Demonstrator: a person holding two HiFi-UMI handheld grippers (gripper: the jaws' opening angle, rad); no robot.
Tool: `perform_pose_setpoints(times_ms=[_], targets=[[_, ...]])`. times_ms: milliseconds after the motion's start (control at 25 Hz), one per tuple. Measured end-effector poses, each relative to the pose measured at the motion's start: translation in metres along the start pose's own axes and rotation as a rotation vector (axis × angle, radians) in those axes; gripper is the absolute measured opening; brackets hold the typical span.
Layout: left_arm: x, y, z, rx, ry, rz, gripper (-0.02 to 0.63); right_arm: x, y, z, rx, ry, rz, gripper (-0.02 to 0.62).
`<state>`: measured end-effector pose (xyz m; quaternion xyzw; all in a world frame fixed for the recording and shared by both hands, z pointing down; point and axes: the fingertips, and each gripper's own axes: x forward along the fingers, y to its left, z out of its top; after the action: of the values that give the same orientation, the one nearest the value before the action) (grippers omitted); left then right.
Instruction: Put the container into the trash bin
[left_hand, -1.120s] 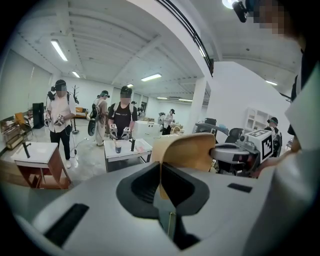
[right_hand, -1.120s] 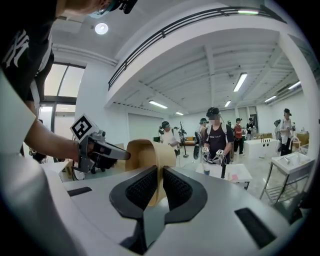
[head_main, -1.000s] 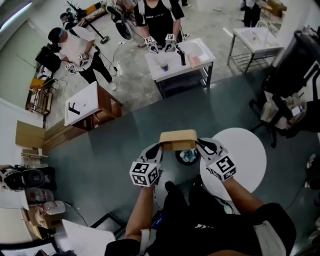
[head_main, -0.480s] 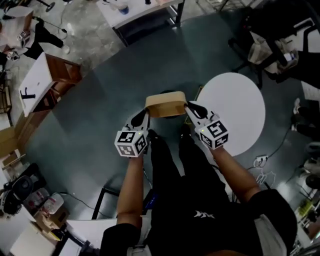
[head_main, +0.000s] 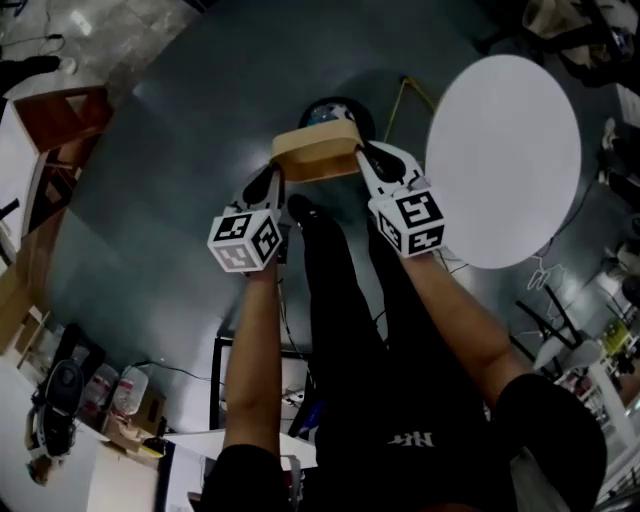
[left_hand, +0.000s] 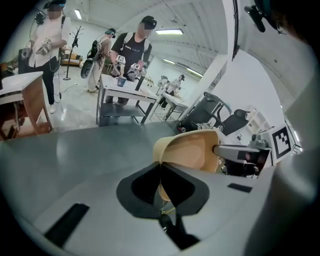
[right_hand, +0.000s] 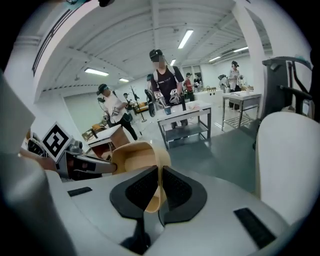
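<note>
Operator: Surroundings and obstructions?

Inspector: A round white desk (head_main: 505, 160) stands just right of the right gripper (head_main: 368, 160). A yellow cable (head_main: 412, 92) lies on the grey floor (head_main: 170, 150) between desk and trash bin (head_main: 335, 106). The person's legs (head_main: 350, 300) are directly below the grippers.

Operator: Grip status? Container position?

Inspector: The left gripper (head_main: 268, 188) pinches the left wall of the tan container (head_main: 315, 155) and the right gripper pinches its right wall. The container is carried level, and in the head view it overlaps the bin's near rim.

Operator: Change from one second ago?

Inspector: The bin then showed on the person's side of the container and now shows beyond it. The desks with other people have left the head view.
</note>
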<state>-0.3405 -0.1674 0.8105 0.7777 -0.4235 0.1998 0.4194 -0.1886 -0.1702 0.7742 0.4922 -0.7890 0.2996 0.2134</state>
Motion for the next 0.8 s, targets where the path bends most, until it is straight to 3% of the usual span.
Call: perform_pose_setpoints(times_ms=[240,440,800], targets=[[0.044,0.043,-0.023,0.046,0.049,0.010,0.011,0.045,-0.009,-0.053,0.057,-0.005,-0.131,0.055],[0.078,0.046,-0.047,0.103,0.109,-0.010,0.011,0.055,-0.028,-0.092,0.123,0.028,-0.208,0.054],[0.128,0.055,-0.103,0.127,0.191,-0.011,0.011,0.078,-0.062,-0.162,0.157,0.082,-0.287,0.054]])
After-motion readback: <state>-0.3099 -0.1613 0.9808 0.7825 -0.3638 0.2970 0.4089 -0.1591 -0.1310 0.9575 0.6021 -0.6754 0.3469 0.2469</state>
